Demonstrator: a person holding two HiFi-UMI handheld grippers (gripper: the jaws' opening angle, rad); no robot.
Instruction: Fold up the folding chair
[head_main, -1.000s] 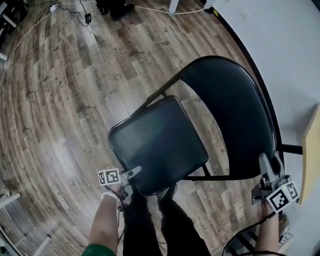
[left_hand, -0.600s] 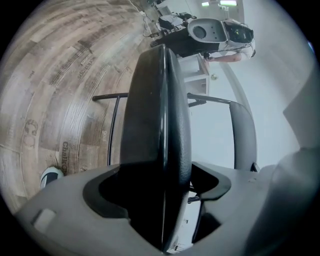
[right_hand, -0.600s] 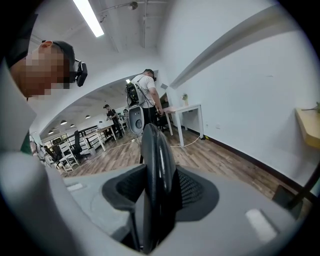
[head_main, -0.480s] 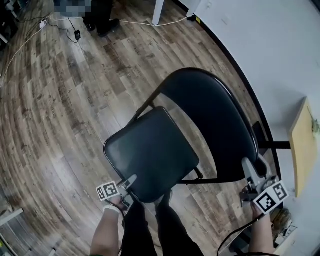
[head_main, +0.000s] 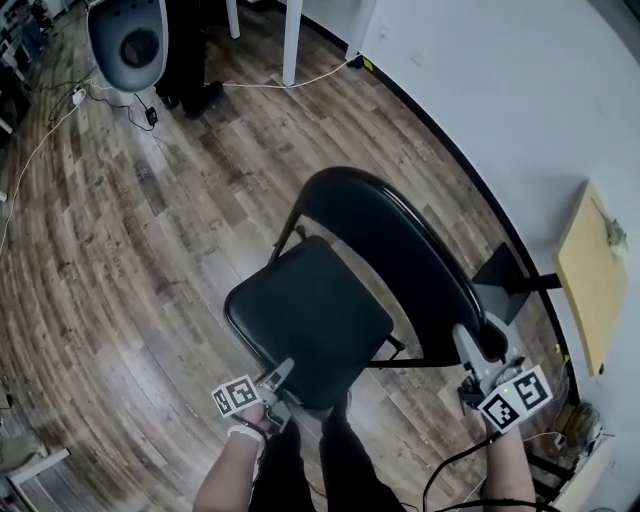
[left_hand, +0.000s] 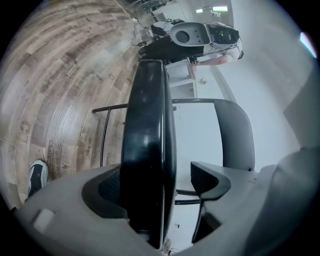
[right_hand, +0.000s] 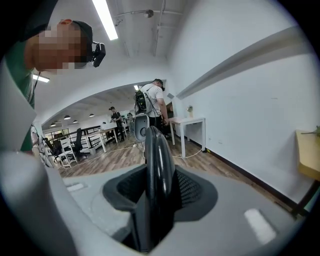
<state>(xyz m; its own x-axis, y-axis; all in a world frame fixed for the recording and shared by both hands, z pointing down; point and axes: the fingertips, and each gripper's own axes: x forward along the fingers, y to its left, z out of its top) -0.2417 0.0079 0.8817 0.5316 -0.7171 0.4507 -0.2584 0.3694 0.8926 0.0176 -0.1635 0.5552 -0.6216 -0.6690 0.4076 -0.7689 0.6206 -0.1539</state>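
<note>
The black folding chair stands on the wood floor with its seat (head_main: 310, 320) down and its curved backrest (head_main: 400, 255) on the right. My left gripper (head_main: 277, 383) is at the seat's near edge. In the left gripper view the seat (left_hand: 147, 130) runs edge-on between the jaws of the left gripper (left_hand: 160, 180); it lies against the left pad, and the right pad (left_hand: 207, 177) stands off with a gap. My right gripper (head_main: 472, 352) is on the backrest's near end. Its jaws have just been closing, and the right gripper (right_hand: 160, 190) now pinches the backrest edge (right_hand: 157, 150).
A white wall (head_main: 520, 120) runs along the right with a wooden shelf (head_main: 590, 280) on a black bracket (head_main: 515, 275). A grey office chair (head_main: 128, 40), white table legs (head_main: 292, 40) and floor cables (head_main: 40, 140) lie beyond. My legs (head_main: 300, 470) are just behind the seat.
Both grippers have risen while keeping their places on the seat edge and the backrest. The head view has swung up, bringing the grey office chair and more wall into sight.
</note>
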